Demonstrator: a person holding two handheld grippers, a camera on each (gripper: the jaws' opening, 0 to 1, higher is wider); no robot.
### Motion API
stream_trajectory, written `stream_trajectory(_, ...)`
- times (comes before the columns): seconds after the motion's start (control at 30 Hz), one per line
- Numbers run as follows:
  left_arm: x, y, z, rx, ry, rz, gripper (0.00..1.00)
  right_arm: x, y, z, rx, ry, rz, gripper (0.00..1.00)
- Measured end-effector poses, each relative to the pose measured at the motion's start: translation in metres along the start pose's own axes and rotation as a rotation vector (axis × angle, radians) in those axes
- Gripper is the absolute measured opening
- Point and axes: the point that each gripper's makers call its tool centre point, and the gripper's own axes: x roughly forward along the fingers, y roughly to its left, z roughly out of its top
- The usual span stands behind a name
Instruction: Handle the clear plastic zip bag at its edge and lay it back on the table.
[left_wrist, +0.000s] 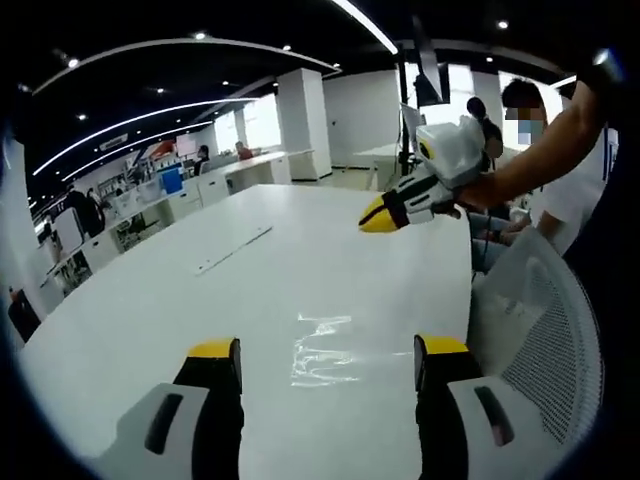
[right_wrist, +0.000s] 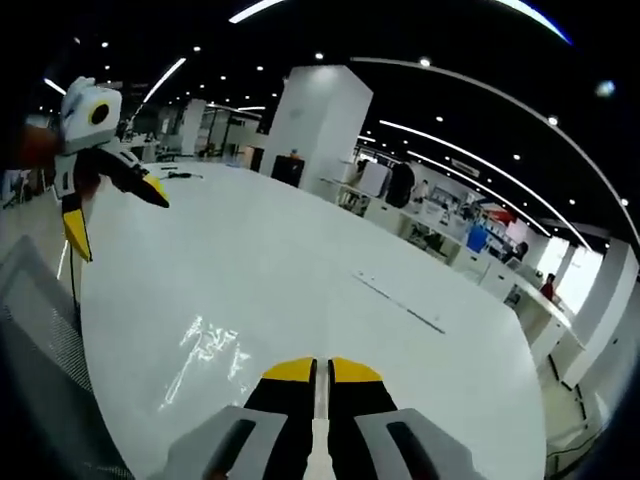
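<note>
On the white table the bag lies flat, a clear sheet marked mostly by its creases and glare. In the left gripper view it sits between the two yellow-tipped jaws of the left gripper, which stand wide apart and touch nothing; the bag lies just beyond them on the tabletop. The right gripper shows in that same view past the bag, held above the table by a person's hand, its yellow tips pressed together and empty.

In the right gripper view the right gripper has its jaws closed on each other with only a thin seam between them. The bag lies on the table to the left of those tips, apart from them. The left gripper shows far beyond the bag at the upper left, its jaws spread, one pointing down and one out across the table. A mesh chair back stands beside the table edge near the bag.
</note>
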Motion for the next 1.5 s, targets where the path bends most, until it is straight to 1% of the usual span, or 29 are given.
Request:
stream_trajectory(0.13,0.004,0.002,0.011,0.033,0.001,-0.016,0.69,0.000,0.005,0.003,-0.029,-0.008,0.011,0.00)
stream_trajectory(0.2,0.006,0.003,0.014,0.045,0.003,-0.022,0.68,-0.001,0.007,0.005,-0.035,-0.011,0.018,0.00)
stream_trajectory(0.37,0.011,0.007,0.026,0.096,0.003,-0.039,0.67,-0.003,0.014,0.010,-0.068,-0.020,0.031,0.00)
stream_trajectory(0.43,0.014,0.009,0.032,0.128,0.006,-0.049,0.66,-0.003,0.016,0.012,-0.087,-0.026,0.037,0.00)
stream_trajectory(0.7,0.022,0.009,0.052,0.208,0.014,-0.075,0.62,-0.005,0.025,0.020,-0.149,-0.042,0.058,0.00)
stream_trajectory(0.77,0.025,0.012,0.052,0.244,0.039,-0.083,0.61,-0.005,0.028,0.022,-0.162,-0.046,0.063,0.00)
stream_trajectory(0.93,0.031,0.012,0.057,0.263,0.037,-0.101,0.59,-0.006,0.035,0.029,-0.198,-0.058,0.076,0.00)
stream_trajectory(1.1,0.039,0.007,0.057,0.299,0.055,-0.124,0.57,-0.005,0.043,0.033,-0.252,-0.068,0.098,0.00)
stream_trajectory(1.2,0.041,0.006,0.055,0.321,0.067,-0.136,0.56,-0.006,0.049,0.036,-0.270,-0.075,0.110,0.00)
stream_trajectory(1.3,0.043,0.004,0.056,0.327,0.069,-0.146,0.55,-0.009,0.055,0.041,-0.290,-0.084,0.124,0.00)
stream_trajectory(1.4,0.047,0.005,0.054,0.347,0.089,-0.164,0.54,-0.011,0.064,0.045,-0.324,-0.095,0.144,0.00)
stream_trajectory(1.5,0.050,0.005,0.050,0.372,0.114,-0.189,0.54,-0.013,0.070,0.048,-0.339,-0.104,0.159,0.00)
